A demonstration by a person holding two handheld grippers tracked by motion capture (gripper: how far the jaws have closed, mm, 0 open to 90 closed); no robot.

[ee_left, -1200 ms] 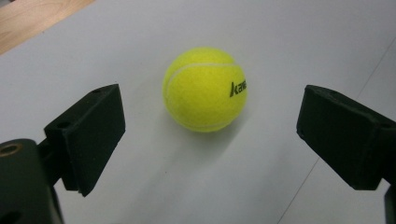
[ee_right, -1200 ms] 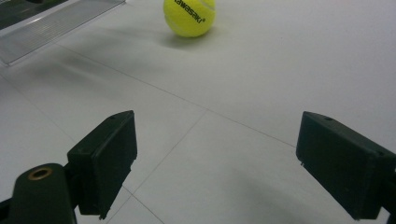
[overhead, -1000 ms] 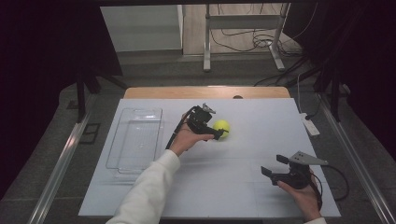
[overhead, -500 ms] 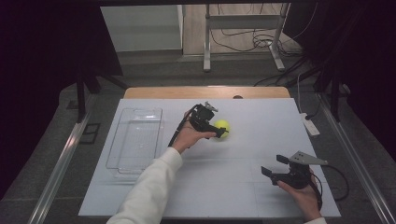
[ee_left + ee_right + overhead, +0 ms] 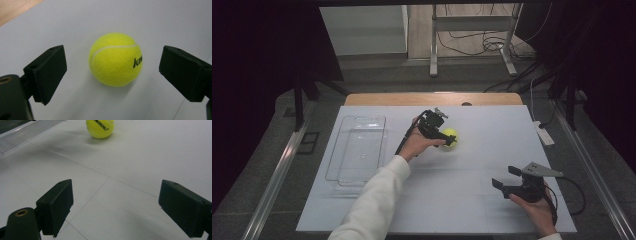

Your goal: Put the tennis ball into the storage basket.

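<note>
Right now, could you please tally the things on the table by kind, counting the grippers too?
Ball: 1
Tray: 1
Grippers: 2, the left gripper and the right gripper
Total: 4

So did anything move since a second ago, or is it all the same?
Hardly anything moved. The left gripper stays at the tennis ball, jaws open on either side of it and not yet closed, with gaps showing in the left gripper view. The ball has not rolled. The right gripper still waits open near the table's front right, and the clear tray sits where it was.
</note>
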